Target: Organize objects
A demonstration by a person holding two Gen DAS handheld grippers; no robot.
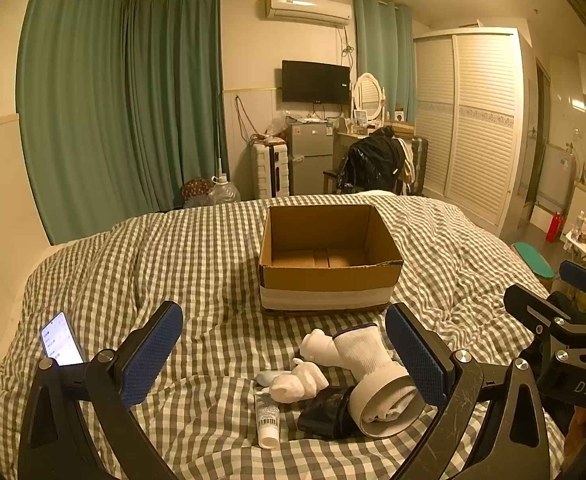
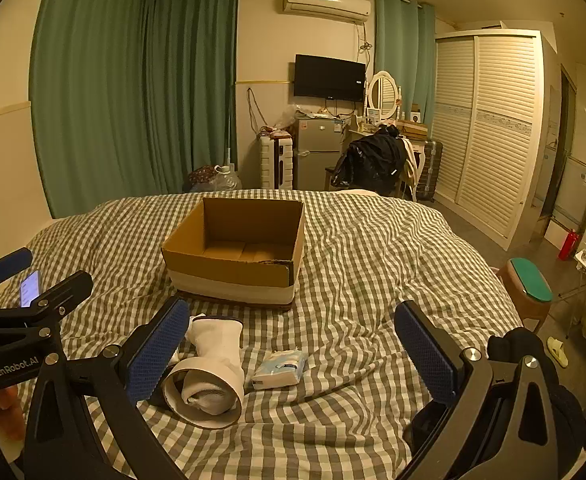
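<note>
An open, empty cardboard box (image 1: 329, 276) stands on the checked bed cover (image 1: 197, 264); it also shows in the right wrist view (image 2: 233, 268). In front of it lie a white sock (image 1: 363, 350) stuffed through a tape roll (image 1: 389, 404), white figurines (image 1: 299, 380), a small tube (image 1: 267, 416) and a dark item (image 1: 325, 412). My left gripper (image 1: 285, 356) is open above these, touching none. In the right wrist view the sock and roll (image 2: 209, 380) lie by the left finger, and a tissue pack (image 2: 280, 369) lies between the fingers. My right gripper (image 2: 293, 352) is open and empty.
A lit phone (image 1: 61, 340) lies on the bed at left. Beyond the bed stand a small fridge (image 1: 311, 158), a suitcase (image 1: 269, 170), a chair with a black jacket (image 1: 371, 164) and a wardrobe (image 1: 477, 120). A green-topped stool (image 2: 529, 288) stands right of the bed.
</note>
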